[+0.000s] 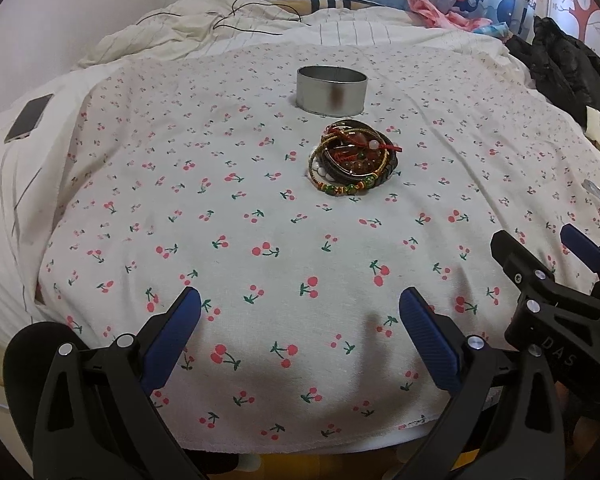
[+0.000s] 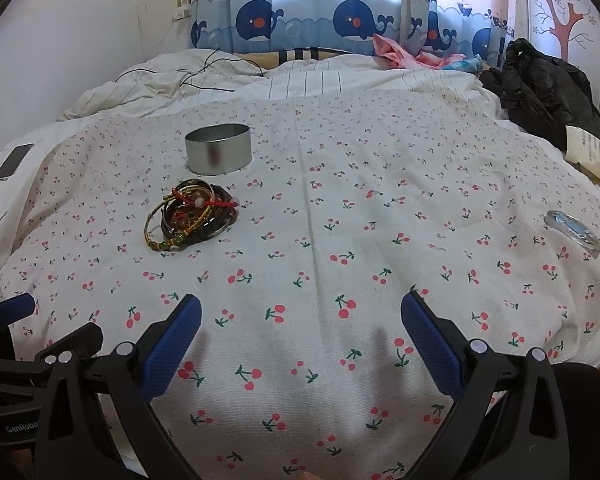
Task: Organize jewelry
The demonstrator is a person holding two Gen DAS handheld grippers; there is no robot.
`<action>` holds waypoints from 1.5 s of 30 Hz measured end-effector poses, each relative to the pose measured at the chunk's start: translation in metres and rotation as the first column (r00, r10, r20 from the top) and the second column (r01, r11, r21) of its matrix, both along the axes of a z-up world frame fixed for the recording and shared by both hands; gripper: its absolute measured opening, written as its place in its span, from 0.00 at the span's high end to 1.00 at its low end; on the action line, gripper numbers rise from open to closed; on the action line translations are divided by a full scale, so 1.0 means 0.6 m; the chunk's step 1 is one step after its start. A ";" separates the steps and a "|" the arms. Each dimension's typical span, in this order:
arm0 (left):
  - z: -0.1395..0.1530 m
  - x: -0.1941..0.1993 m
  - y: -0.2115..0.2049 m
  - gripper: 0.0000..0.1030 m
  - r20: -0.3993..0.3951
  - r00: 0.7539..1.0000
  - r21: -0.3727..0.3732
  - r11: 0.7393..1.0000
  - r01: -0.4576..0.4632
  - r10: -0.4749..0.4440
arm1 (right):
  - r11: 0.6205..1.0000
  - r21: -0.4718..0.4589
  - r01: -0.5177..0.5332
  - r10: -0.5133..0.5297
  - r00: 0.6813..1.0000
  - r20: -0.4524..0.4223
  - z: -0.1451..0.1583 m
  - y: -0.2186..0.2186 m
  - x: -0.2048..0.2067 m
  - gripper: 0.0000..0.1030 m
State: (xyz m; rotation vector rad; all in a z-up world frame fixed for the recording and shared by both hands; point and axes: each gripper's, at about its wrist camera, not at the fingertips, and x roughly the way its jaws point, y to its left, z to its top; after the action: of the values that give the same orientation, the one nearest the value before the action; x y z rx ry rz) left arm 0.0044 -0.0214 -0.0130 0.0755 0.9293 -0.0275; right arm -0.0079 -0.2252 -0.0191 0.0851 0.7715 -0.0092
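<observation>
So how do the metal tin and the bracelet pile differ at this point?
The metal tin is one plain silver round standing upright; the bracelet pile is many tangled coloured loops lying flat. The tin sits farther from both grippers, the pile nearer. Both rest on the cherry-print cloth, untouched.
</observation>
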 end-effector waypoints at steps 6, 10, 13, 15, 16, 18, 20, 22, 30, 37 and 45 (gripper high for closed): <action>0.001 0.001 0.001 0.07 0.003 1.000 0.008 1.000 0.000 0.000 | 1.000 -0.008 -0.003 0.003 1.000 -0.004 -0.004 0.003 0.000 0.07; 0.002 0.001 0.001 0.07 0.008 1.000 0.016 1.000 0.001 -0.001 | 1.000 -0.010 -0.003 0.003 1.000 -0.005 -0.005 0.004 0.002 0.07; 0.002 0.001 0.000 0.07 0.009 1.000 0.018 1.000 0.000 0.000 | 1.000 -0.010 -0.003 0.002 1.000 -0.008 -0.005 0.004 0.003 0.07; 0.001 0.001 0.000 0.07 0.009 1.000 0.019 1.000 0.000 0.000 | 1.000 -0.010 -0.002 0.002 1.000 -0.010 -0.005 0.004 0.003 0.07; 0.001 0.001 0.000 0.07 0.008 1.000 0.019 1.000 0.000 0.000 | 1.000 -0.010 -0.002 0.002 1.000 -0.010 -0.006 0.004 0.004 0.07; 0.001 0.001 -0.001 0.07 0.009 1.000 0.019 1.000 -0.001 0.001 | 1.000 -0.011 -0.002 0.002 1.000 -0.010 -0.006 0.005 0.004 0.07; 0.001 0.001 0.000 0.07 0.009 1.000 0.021 1.000 -0.001 0.000 | 1.000 -0.011 -0.002 0.002 1.000 -0.012 -0.007 0.005 0.004 0.07; 0.000 0.002 0.000 0.07 0.007 1.000 0.022 1.000 -0.001 0.001 | 1.000 -0.010 -0.002 0.002 1.000 -0.012 -0.009 0.004 0.004 0.07; -0.004 0.004 0.001 0.07 0.001 1.000 0.022 1.000 -0.003 0.003 | 1.000 -0.010 -0.002 0.002 1.000 -0.012 -0.009 0.004 0.004 0.07; -0.004 0.004 0.001 0.07 0.001 1.000 0.022 1.000 -0.002 0.002 | 1.000 -0.009 0.000 0.000 1.000 -0.011 -0.010 0.003 0.004 0.07; -0.008 0.008 0.000 0.07 -0.005 1.000 0.017 1.000 0.002 -0.002 | 1.000 -0.018 0.009 -0.009 1.000 -0.016 -0.012 0.002 0.008 0.07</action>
State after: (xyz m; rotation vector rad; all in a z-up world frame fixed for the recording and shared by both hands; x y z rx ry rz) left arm 0.0094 -0.0214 -0.0181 0.0925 0.9349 -0.0217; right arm -0.0033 -0.2242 -0.0263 0.0713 0.7874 -0.0255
